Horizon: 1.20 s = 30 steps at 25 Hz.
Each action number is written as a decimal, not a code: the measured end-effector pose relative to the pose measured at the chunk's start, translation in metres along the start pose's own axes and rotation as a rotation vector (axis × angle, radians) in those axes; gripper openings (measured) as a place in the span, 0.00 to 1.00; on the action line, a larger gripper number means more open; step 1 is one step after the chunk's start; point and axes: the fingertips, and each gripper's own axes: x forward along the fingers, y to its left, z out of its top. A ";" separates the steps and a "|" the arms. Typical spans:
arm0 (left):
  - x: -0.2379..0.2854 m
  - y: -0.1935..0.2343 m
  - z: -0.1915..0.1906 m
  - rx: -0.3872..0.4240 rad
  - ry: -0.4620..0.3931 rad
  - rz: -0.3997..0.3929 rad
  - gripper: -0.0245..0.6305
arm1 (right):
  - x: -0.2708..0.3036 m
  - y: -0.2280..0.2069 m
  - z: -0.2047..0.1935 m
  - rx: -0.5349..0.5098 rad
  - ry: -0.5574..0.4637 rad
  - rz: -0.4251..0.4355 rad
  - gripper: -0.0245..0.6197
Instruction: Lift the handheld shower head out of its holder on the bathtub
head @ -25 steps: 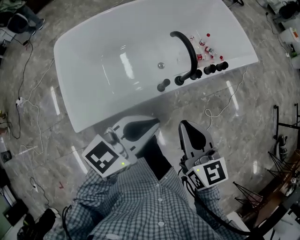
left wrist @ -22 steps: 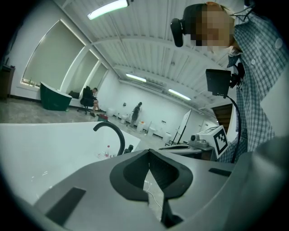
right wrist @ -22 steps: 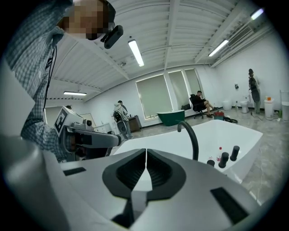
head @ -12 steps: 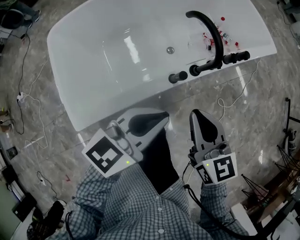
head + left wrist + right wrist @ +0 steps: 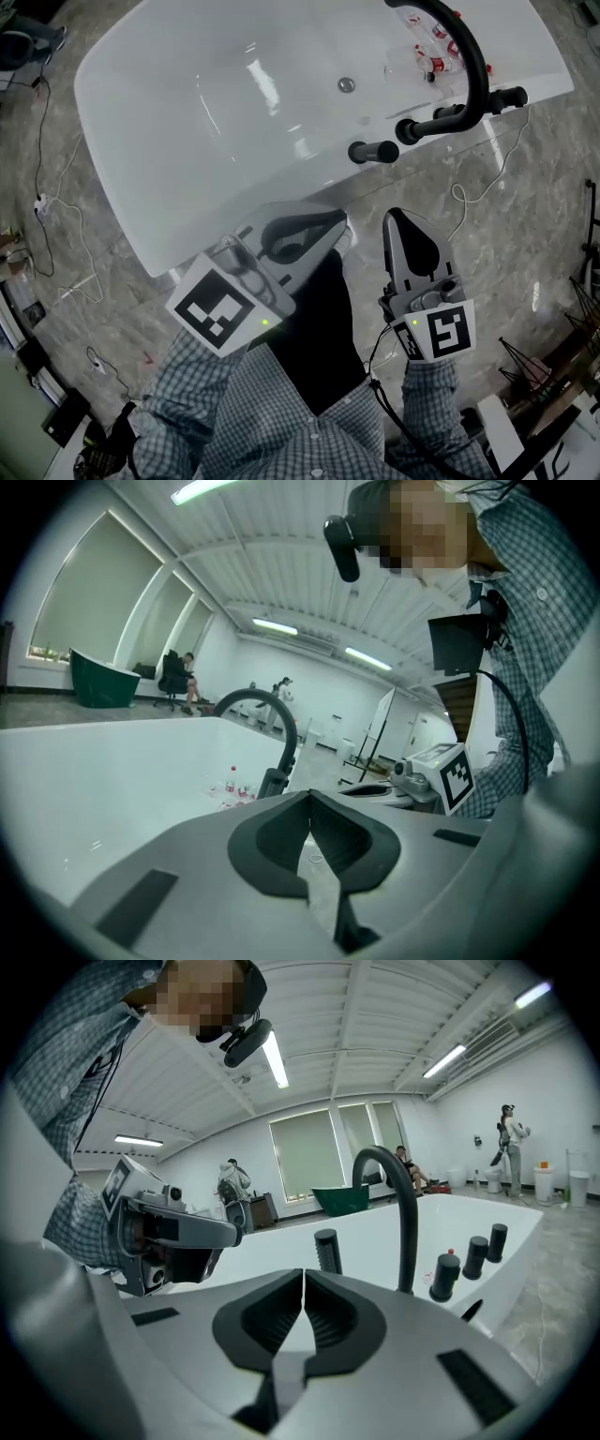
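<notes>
item: handheld shower head [image 5: 373,151], a black ribbed cylinder, upright in its holder on the near rim of the white bathtub [image 5: 131,187], just left of the base of the black arched spout [image 5: 475,70]; untouched, not yet lifted. left gripper [image 5: 330,232]: jaws clenched tip to tip, nothing between them. right gripper [image 5: 403,227]: likewise closed and empty, pointing toward the fittings. change over the last second: both grippers, side by side in front of the checked shirt, have closed in on the tub's near edge; the head view has drawn in with them, so the tub fills more of the frame, and the shower head, spout and control knobs [image 5: 511,96] now sit larger and further up-right. contents of tub: small red-capped bottles [image 5: 436,47] by the spout, drain [image 5: 347,85]. assessment: approach phase only; the right gripper is the nearer to the shower head yet well apart from it, and its jaws would have to open before any grasp
</notes>
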 end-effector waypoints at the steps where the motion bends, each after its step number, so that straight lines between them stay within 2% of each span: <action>1: 0.004 0.004 -0.003 0.007 0.001 -0.003 0.05 | 0.005 -0.003 -0.005 0.001 -0.002 -0.005 0.07; 4: 0.014 0.013 -0.013 0.017 -0.011 -0.015 0.05 | 0.021 -0.011 -0.021 0.002 0.002 -0.012 0.07; 8: 0.023 0.023 -0.038 0.029 0.024 -0.027 0.05 | 0.034 -0.014 -0.043 -0.004 0.029 -0.007 0.07; 15: 0.042 0.051 -0.065 0.000 0.036 0.000 0.05 | 0.059 -0.032 -0.063 -0.025 0.047 -0.015 0.07; 18: 0.049 0.061 -0.072 0.005 0.044 0.011 0.05 | 0.067 -0.038 -0.073 -0.073 0.084 -0.034 0.07; 22: 0.065 0.075 -0.080 0.005 0.035 0.029 0.05 | 0.081 -0.047 -0.092 -0.109 0.137 0.000 0.07; 30: 0.082 0.086 -0.094 0.060 0.081 0.026 0.06 | 0.102 -0.054 -0.100 -0.130 0.119 0.016 0.07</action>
